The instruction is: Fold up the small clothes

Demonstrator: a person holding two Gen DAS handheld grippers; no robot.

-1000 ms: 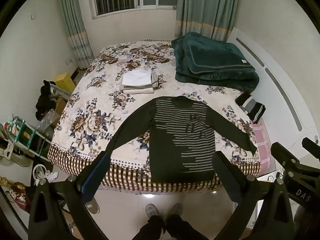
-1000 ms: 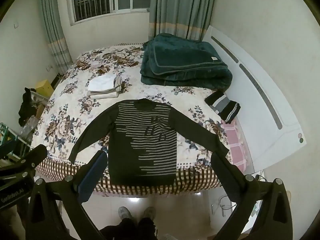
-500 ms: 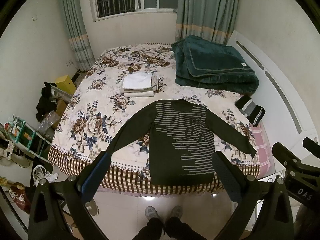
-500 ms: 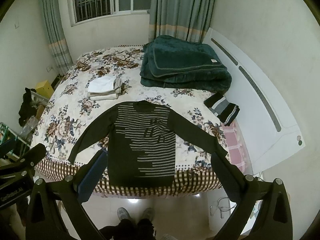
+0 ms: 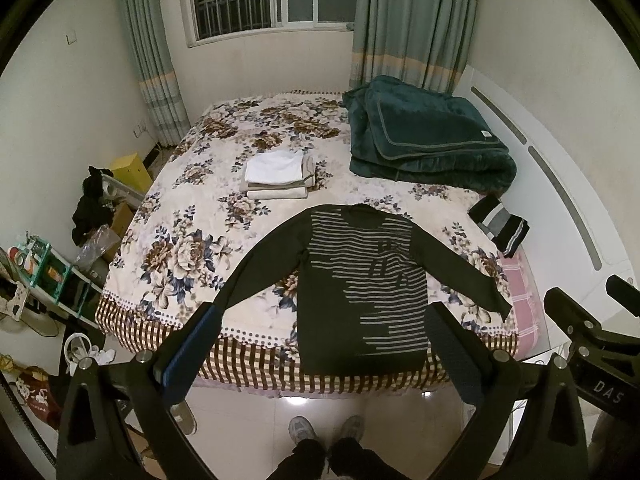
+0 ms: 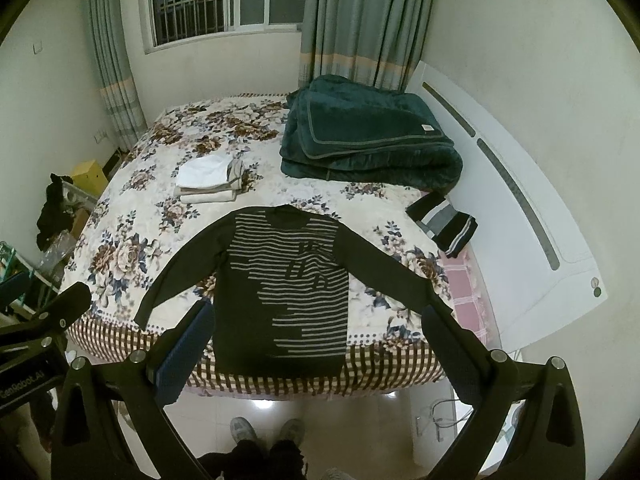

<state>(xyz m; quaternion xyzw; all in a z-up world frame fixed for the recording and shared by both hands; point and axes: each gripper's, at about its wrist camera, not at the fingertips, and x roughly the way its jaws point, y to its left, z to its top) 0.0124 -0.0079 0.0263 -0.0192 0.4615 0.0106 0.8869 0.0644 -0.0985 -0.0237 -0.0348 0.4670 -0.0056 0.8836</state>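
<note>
Both cameras have drawn back and risen a little, so the bed (image 5: 168, 216) sits lower and smaller in view; the left gripper (image 5: 320, 336) and right gripper (image 6: 316, 334) hang above the floor with fingers spread wide, holding nothing. One dark striped sweater (image 5: 360, 280) lies flat, sleeves out, at the bed's near edge, hem over the side. Folding seems not yet begun; next each gripper likely must descend to a sleeve, with one finished stack (image 5: 276, 174), one green quilt (image 5: 428, 140) and one striped folded garment (image 5: 500, 230) beyond.
</note>
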